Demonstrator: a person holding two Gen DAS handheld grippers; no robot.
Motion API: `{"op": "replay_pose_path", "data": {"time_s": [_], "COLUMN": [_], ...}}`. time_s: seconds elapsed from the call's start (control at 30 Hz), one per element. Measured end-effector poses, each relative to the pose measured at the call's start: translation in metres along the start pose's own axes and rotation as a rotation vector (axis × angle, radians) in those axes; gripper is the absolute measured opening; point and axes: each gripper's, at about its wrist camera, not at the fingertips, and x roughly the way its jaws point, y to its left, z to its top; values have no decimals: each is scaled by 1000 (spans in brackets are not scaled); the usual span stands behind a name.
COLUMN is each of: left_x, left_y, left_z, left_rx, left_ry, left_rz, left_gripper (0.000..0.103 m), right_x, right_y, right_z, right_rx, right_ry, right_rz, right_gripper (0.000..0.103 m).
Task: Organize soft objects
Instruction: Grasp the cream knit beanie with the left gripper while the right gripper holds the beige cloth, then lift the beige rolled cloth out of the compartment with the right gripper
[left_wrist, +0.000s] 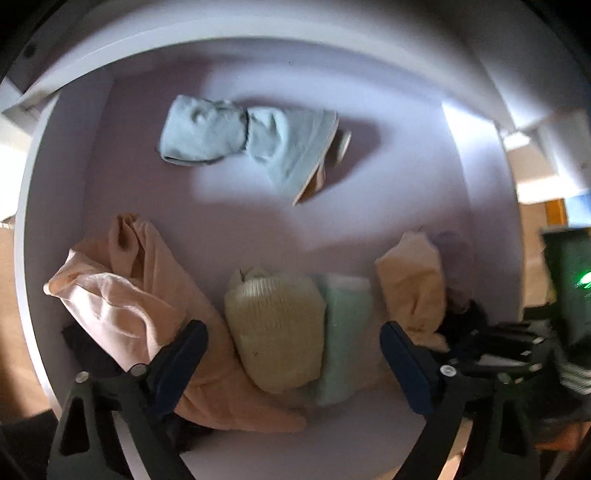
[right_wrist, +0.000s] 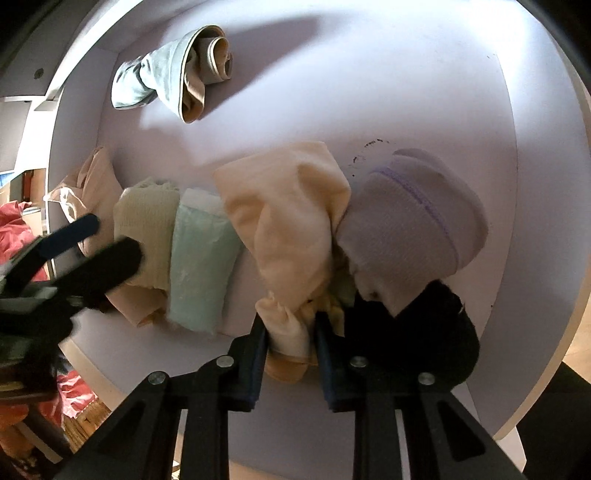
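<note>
**Colleague:** How many soft pieces did you count on the shelf?

**Me:** I counted seven bundles on the pale lilac shelf. One light blue roll with a tan lining lay alone near the back, well apart from the rest. Along the front ran a row: one peach cloth at the far left, one ribbed yellow roll, one mint roll touching it, one cream-peach cloth, one lilac knitted roll and one black piece at the right end.

**Colleague:** And your two tongs?

**Me:** My right gripper was clenched on the lower tail of the cream-peach cloth, both pads pressing the fabric at the shelf's front edge. My left gripper stood released, jaws spread wide over the yellow and mint rolls, its left finger lying against the peach cloth and nothing pinched. From the right wrist camera I saw it at the left, above the yellow roll

**Colleague:** Anything off the shelf?

**Me:** One crumpled red fabric lay below at the left, blurred
</note>
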Motion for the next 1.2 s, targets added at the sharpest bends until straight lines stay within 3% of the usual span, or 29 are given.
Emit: {"op": "replay_pose_path", "data": {"time_s": [0.13,0.2,0.23,0.3,0.43,0.53,0.7,0.87,1.2], "left_x": [8,12,15,20,24,35,43,41,28], "left_y": [-9,-10,-9,-8,-17,-29,-22,-18,-8], "left_z": [0,0,0,0,2,0,3,2,2], "left_rx": [38,52,56,45,33,77,10,10,0], "left_ry": [-2,6,14,29,45,71,87,81,79], "left_rz": [27,67,117,139,17,47,21,24,18], "left_gripper": [85,72,70,70,69,67,57,56,55], "right_x": [-2,-6,-7,-7,-10,-14,-17,-27,-85], "right_y": [-11,-23,-28,-28,-31,-31,-33,-32,-42], "right_z": [1,2,6,5,7,9,8,3,-17], "right_rx": [8,11,13,14,19,17,33,33,103], "right_ry": [0,0,0,0,-1,-1,-10,-42,-138], "right_rz": [10,13,16,17,20,17,33,53,187], "right_gripper": [24,24,24,24,24,24,24,24,21]}}
